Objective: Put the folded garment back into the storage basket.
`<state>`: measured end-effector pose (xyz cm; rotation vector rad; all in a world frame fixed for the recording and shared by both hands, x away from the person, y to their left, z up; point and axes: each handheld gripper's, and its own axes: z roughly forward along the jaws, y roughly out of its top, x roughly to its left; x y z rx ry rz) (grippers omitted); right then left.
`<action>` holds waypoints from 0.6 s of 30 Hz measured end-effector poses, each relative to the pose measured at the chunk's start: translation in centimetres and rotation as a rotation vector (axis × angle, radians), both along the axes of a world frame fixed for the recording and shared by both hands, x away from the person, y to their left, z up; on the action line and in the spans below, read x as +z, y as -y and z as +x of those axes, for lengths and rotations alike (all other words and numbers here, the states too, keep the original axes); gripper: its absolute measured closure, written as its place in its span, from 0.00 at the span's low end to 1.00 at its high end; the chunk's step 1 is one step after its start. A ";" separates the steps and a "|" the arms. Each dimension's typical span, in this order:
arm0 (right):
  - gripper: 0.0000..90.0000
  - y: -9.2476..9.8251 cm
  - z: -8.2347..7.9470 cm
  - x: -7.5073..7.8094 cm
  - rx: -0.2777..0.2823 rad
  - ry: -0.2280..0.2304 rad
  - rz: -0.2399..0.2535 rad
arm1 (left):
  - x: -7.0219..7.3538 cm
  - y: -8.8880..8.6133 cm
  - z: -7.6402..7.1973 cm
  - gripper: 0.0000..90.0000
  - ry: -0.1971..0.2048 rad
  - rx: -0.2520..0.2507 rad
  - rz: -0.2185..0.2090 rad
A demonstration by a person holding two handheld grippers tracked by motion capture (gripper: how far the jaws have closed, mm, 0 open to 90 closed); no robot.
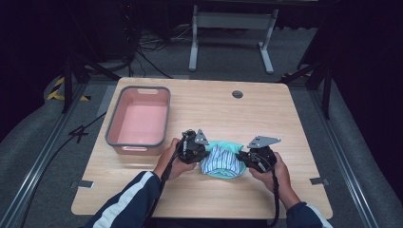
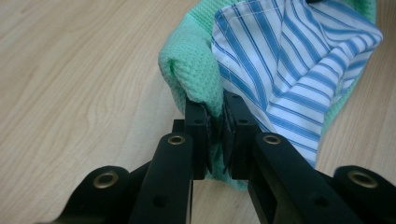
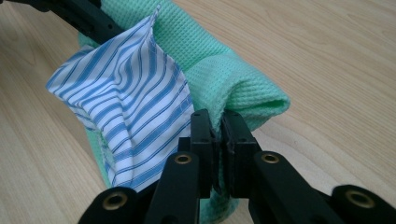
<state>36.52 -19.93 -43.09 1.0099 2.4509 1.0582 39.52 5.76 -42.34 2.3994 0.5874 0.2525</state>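
- Green cloth [image 1: 223,164], with a blue-and-white striped cloth [image 1: 219,156] lying on it, sits bunched at the near middle of the wooden table [image 1: 266,114], between my two hands.
- Folding looks partly done to me: the green edges are lifted and rolled inward, but nothing lies flat or tidy yet.
- Pink tub [image 1: 139,121] stands at the far left, holding nothing.
- My left gripper [image 2: 214,126] is clamped on the green cloth's edge; the hand sits low at the bundle's left.
- My right gripper [image 3: 219,135] likewise pinches a green fold from the bundle's right side, jaws pointing inward toward the left one.
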 end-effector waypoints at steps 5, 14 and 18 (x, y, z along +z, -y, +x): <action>0.93 -0.1 0.2 0.6 -0.001 0.005 0.009 | 1.0 -0.1 0.2 0.91 0.009 0.002 0.008; 0.93 -0.3 0.8 2.2 -0.005 0.027 0.015 | 3.1 -0.4 0.7 0.91 0.045 0.006 0.021; 0.93 -0.6 1.2 3.5 -0.006 0.047 0.006 | 4.1 -0.7 1.0 0.91 0.062 0.013 0.012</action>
